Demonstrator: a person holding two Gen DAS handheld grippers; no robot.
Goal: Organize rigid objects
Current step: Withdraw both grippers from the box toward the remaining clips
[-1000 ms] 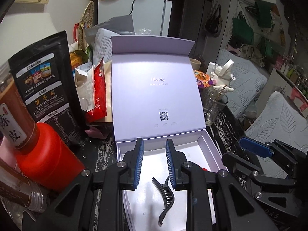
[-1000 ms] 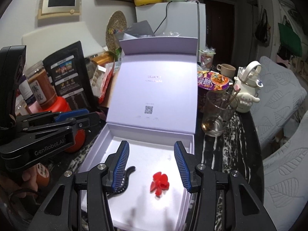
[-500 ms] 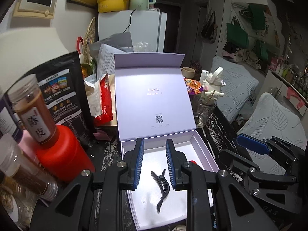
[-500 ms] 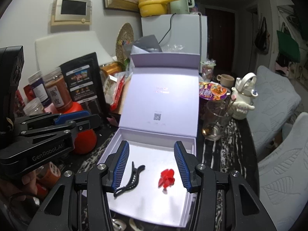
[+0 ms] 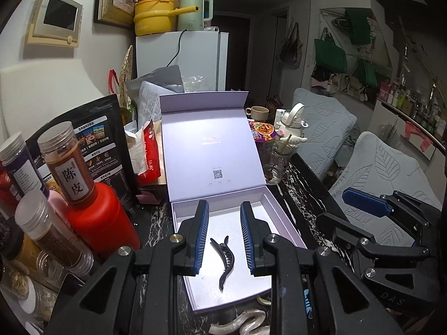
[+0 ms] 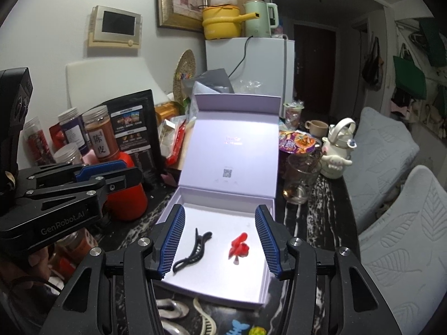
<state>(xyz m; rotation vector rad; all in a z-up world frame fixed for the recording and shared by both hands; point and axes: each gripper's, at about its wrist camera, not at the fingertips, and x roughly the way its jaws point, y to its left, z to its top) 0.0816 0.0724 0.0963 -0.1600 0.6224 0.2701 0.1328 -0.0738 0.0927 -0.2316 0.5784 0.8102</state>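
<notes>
You are working over a dark marbled tabletop [image 6: 321, 217] carrying an open lilac box [image 6: 268, 251], its lid [image 6: 232, 150] standing upright behind. You are holding both grippers above the box's near edge: the left gripper [image 5: 225, 240] with jaws apart and empty, the right gripper [image 6: 220, 245] with jaws wider apart and empty. A black clip [image 6: 192, 249] and a red clip [image 6: 239, 248] are lying apart inside the box.
</notes>
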